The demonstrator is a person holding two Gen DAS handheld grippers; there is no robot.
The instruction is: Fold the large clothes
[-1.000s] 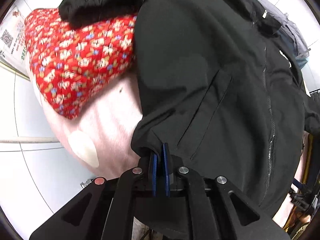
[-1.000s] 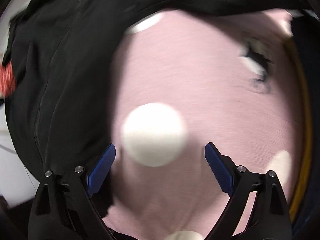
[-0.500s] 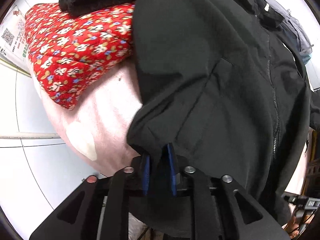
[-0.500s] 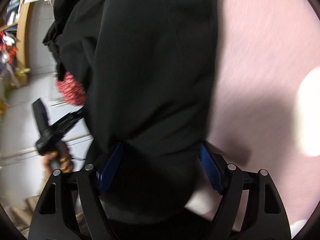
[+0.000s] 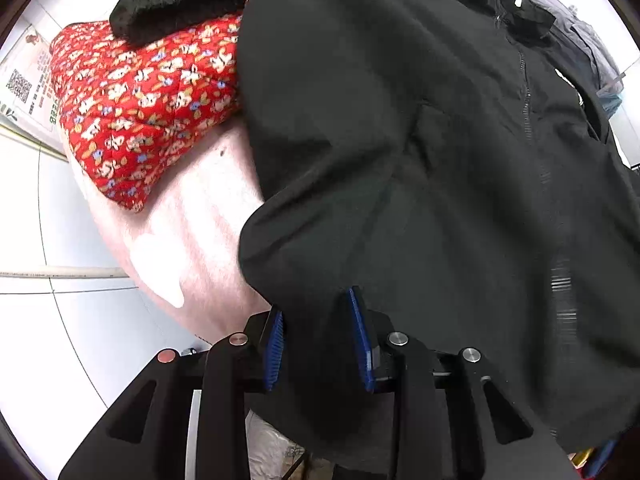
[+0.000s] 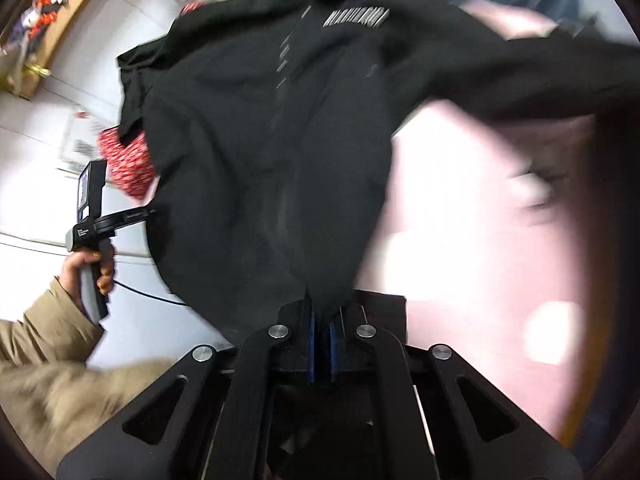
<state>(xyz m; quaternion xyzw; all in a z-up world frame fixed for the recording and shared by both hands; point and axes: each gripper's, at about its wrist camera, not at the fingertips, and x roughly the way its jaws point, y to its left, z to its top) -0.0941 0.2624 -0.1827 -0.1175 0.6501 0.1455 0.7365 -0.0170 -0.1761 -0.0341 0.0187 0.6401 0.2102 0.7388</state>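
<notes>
Over the pink sheet (image 5: 200,216), the jacket (image 5: 400,160) hangs pinched in the right hand-held gripper (image 6: 322,344); left hand-held gripper (image 5: 318,340) is opening, hem loose between its pads.

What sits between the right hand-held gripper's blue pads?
A bunched edge of the black jacket, pinched in the right hand-held gripper; nothing else, as the right wrist view shows.

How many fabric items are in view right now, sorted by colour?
Black: 1, the jacket
Red floral: 1, the quilted piece
Pink with white dots: 1, the cover under both
Total: 3
</notes>
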